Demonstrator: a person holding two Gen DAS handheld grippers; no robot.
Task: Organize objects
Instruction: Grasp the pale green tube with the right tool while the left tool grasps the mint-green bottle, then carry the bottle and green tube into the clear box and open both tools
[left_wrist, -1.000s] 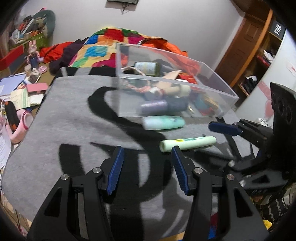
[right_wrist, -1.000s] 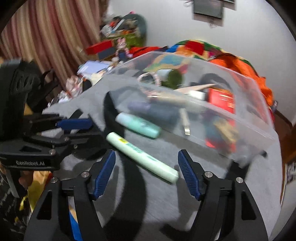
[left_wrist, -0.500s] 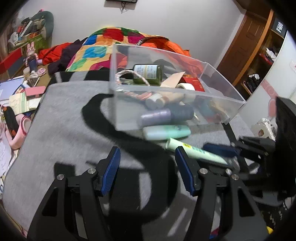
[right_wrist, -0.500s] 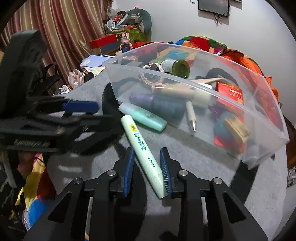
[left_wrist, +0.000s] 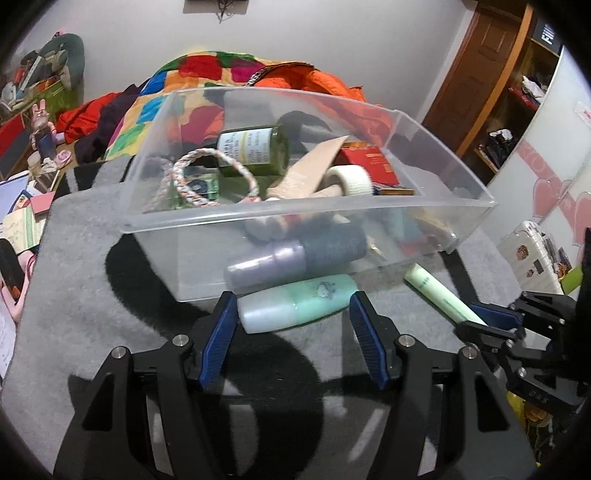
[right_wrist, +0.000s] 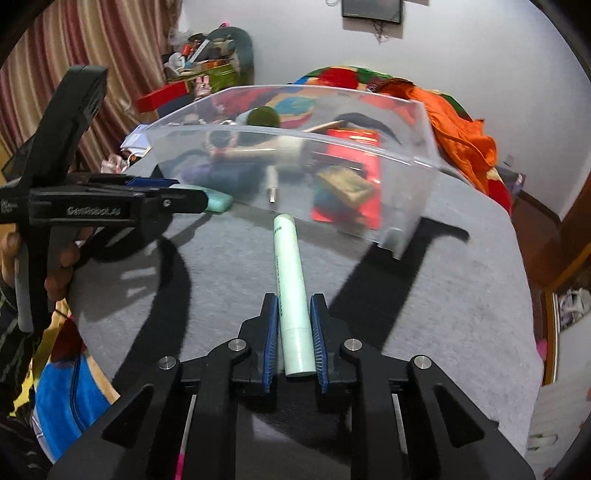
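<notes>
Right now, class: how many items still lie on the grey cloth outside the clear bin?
2. A mint bottle lies against the bin's near wall, between the open left gripper's fingers. A pale green tube is clamped in the right gripper. The bin may hide others.

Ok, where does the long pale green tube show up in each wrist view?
Left wrist: the pale green tube lies at right, its far end in the right gripper.
Right wrist: low centre, clamped between the right gripper's pads, pointing at the bin.
Shared landmark: the clear plastic bin.
</notes>
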